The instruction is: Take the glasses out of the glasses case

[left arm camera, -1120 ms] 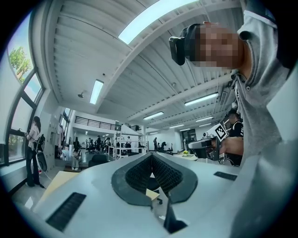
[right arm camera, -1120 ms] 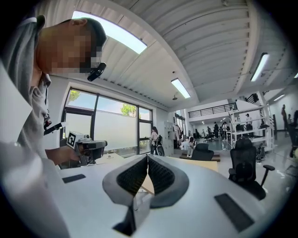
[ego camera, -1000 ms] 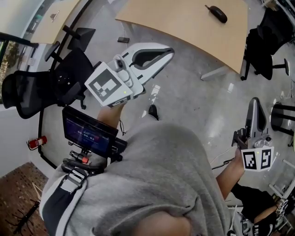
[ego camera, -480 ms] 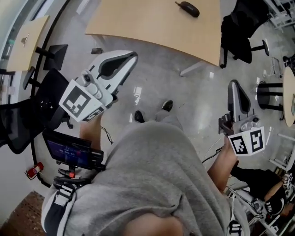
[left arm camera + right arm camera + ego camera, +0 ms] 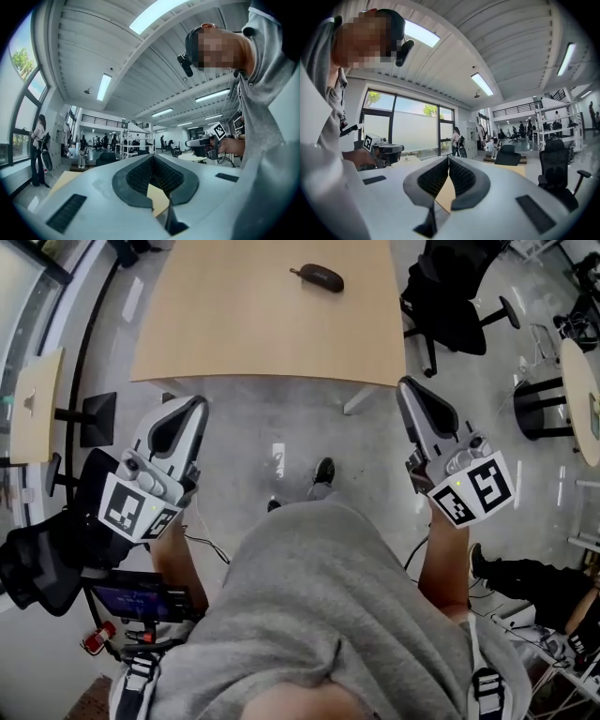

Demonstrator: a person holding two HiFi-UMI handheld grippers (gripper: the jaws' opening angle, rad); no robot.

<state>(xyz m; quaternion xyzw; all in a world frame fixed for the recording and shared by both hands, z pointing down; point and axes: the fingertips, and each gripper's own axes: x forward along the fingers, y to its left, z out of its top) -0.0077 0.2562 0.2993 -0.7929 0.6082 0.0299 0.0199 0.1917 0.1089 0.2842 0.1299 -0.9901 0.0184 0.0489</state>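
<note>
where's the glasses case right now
In the head view, the dark oval glasses case lies near the top centre on the light wooden table, right of the table's middle, with the black office chair nearest on its right.

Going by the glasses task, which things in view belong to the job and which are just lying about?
Job:
- dark oval glasses case, lying on the light wooden table
- left gripper and right gripper, both shut, empty

Lying about:
- black office chair beside the table
- second black office chair at the left
</note>
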